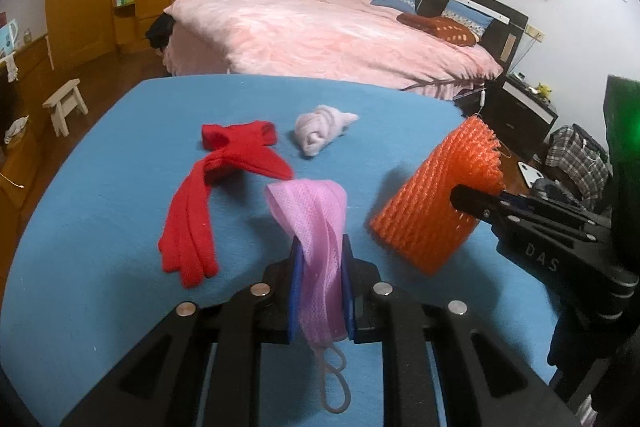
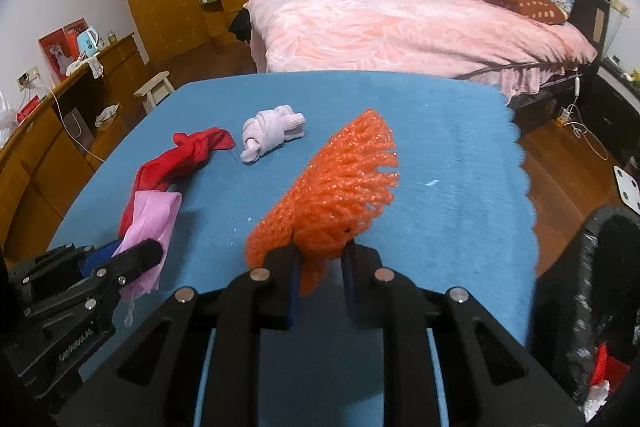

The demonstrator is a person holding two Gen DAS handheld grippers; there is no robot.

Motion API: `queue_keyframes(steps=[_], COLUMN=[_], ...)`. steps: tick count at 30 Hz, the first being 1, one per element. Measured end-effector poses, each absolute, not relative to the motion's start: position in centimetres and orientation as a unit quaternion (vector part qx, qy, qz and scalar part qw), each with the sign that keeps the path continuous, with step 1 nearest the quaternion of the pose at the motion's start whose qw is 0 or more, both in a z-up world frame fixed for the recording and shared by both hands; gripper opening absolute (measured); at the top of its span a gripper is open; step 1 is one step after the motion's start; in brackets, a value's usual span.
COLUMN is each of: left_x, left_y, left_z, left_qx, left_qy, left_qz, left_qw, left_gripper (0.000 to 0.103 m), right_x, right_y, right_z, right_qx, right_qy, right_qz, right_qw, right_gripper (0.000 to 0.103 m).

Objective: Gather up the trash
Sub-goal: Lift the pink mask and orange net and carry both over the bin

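Observation:
My left gripper (image 1: 322, 251) is shut on a pink face mask (image 1: 316, 211), which stands up between the blue pads with its ear loop hanging below. My right gripper (image 2: 322, 251) is shut on an orange foam fruit net (image 2: 344, 187), held above the blue tablecloth (image 2: 440, 147). In the left wrist view the net (image 1: 436, 199) hangs to the right in the right gripper (image 1: 476, 203). In the right wrist view the left gripper (image 2: 132, 255) and the mask (image 2: 152, 219) are at the lower left.
Red socks (image 1: 208, 195) and a rolled pale pink sock (image 1: 320, 131) lie on the cloth. A bin lined with a black bag (image 2: 588, 267) stands at the table's right. A pink bed (image 2: 400, 23) is behind, and a small stool (image 2: 154, 91) is on the floor at the left.

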State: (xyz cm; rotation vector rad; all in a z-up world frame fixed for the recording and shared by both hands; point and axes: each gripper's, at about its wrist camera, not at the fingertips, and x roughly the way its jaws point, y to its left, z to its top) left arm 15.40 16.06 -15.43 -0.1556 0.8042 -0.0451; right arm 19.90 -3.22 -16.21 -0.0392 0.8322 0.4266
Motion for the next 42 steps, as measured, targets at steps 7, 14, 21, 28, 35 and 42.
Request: queue_keyframes(steps=[7,14,21,28,35,42], left_x=[14.5,13.9,13.5,13.5,13.6,13.6], left_y=[14.1,12.0,9.0,5.1,0.4,-4.4], left_z=[-13.6,-12.4,-11.3,-10.2,-9.1,-8.7], left_qx=[-0.07,-0.065,-0.055,-0.042,-0.022,-0.006], left_qy=[0.377,0.372,0.366,0.353,0.343,0.339], left_qz=[-0.039,-0.055,-0.08,-0.112,-0.15,-0.193], left_qw=[0.923,0.924,0.926,0.928,0.927,0.921], left_gripper=[0.017,0.017,0.017,0.017,0.017,0.017], right_x=[18.1,16.2,14.4,12.7,11.2,9.7], right_y=[-6.4,-9.3,-12.5,-16.3,-21.0,-26.0], right_z=[-14.5,-12.6,-10.8,-9.6,-9.2,-9.5], right_qx=[-0.003,0.004,0.012,0.016,0.026,0.036], right_qy=[0.389,0.372,0.356,0.343,0.335,0.335], right_qz=[0.188,0.175,0.156,0.125,0.08,0.029], right_qw=[0.902,0.912,0.921,0.931,0.938,0.941], right_gripper=[0.017,0.017,0.017,0.017,0.017,0.017])
